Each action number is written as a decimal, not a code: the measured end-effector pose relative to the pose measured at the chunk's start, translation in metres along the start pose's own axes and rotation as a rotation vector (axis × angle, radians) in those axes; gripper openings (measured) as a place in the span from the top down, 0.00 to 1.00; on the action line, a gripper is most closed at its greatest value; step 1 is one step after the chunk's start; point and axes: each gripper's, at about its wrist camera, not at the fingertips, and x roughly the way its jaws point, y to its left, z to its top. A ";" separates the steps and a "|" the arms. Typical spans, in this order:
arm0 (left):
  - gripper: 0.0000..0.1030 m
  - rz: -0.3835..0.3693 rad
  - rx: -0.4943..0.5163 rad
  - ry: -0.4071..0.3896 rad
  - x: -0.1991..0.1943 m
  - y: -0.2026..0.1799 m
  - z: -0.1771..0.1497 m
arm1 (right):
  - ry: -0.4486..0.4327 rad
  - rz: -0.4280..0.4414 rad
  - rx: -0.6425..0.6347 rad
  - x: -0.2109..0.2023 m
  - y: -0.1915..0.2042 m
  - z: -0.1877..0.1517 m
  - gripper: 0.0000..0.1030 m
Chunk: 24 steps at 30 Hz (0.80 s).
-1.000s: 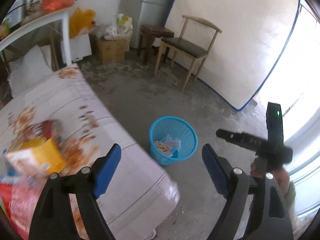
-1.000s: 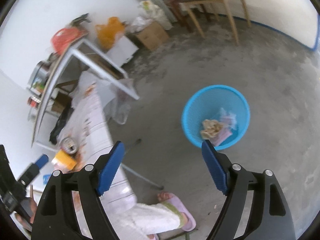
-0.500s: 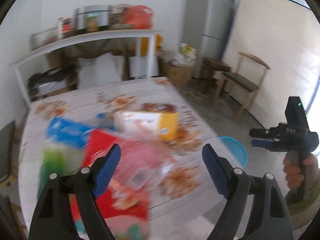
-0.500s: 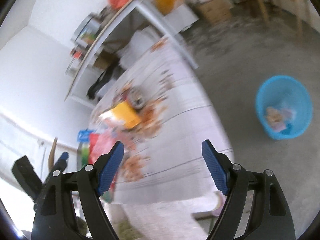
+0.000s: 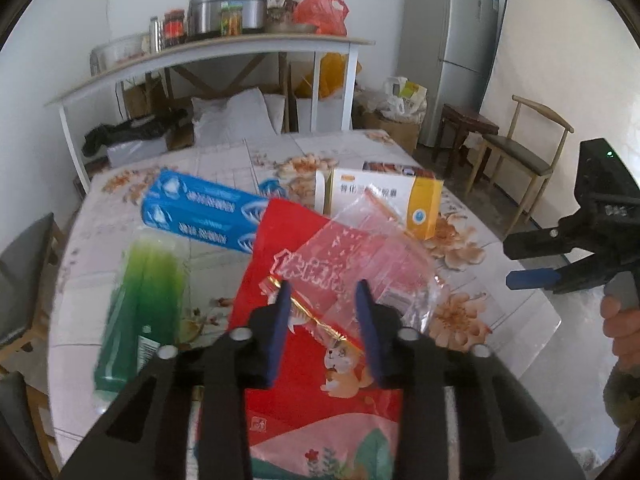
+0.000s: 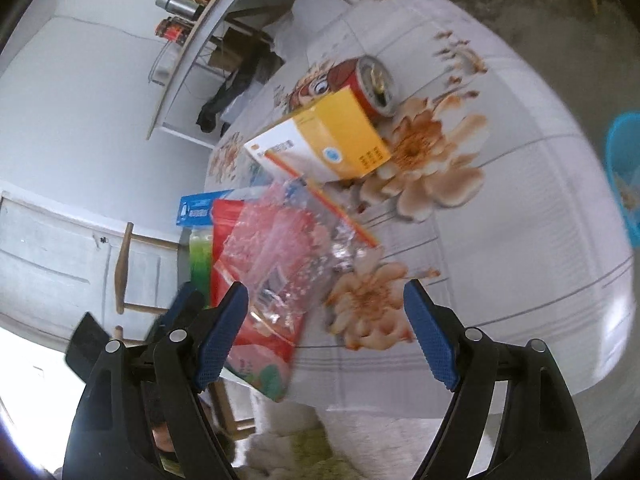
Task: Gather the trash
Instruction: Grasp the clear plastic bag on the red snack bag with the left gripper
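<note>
Several pieces of trash lie on the flowered tablecloth [image 5: 352, 152]: a red printed bag [image 5: 288, 248] with a clear crinkled bag [image 5: 372, 248] on top, a blue box [image 5: 200, 212], a green packet [image 5: 148, 280], a yellow-and-white carton [image 5: 384, 200] and a red can [image 6: 372, 84] lying behind it. My left gripper [image 5: 322, 320] hangs over the overlap of the two bags, jaws closing, the clear bag's lower edge and the red bag between the pads; I cannot tell that they press yet. My right gripper [image 6: 326, 332] is wide open and empty, poised above the table's near edge beside the bags. I judge this the pick-up step. Next I need the left jaws to pinch the film firmly, lift clear, then carry to the blue basket [image 6: 624, 176] on the floor.
</note>
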 end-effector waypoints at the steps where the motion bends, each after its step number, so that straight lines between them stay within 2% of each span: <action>1: 0.79 -0.012 -0.005 0.020 0.006 0.002 -0.002 | 0.003 -0.004 0.012 0.003 0.000 -0.003 0.26; 5: 0.86 -0.030 0.017 0.069 0.020 0.001 -0.008 | 0.016 0.009 0.061 0.010 -0.006 -0.008 0.26; 12: 0.89 -0.040 0.009 0.108 0.033 0.004 -0.011 | 0.057 0.093 0.154 0.032 -0.017 -0.007 0.26; 18: 0.89 -0.065 0.010 0.077 0.021 0.005 -0.004 | 0.060 0.171 0.207 0.043 -0.025 -0.007 0.27; 24: 0.89 -0.090 0.006 0.044 0.013 0.005 0.005 | 0.060 0.185 0.211 0.043 -0.023 -0.006 0.27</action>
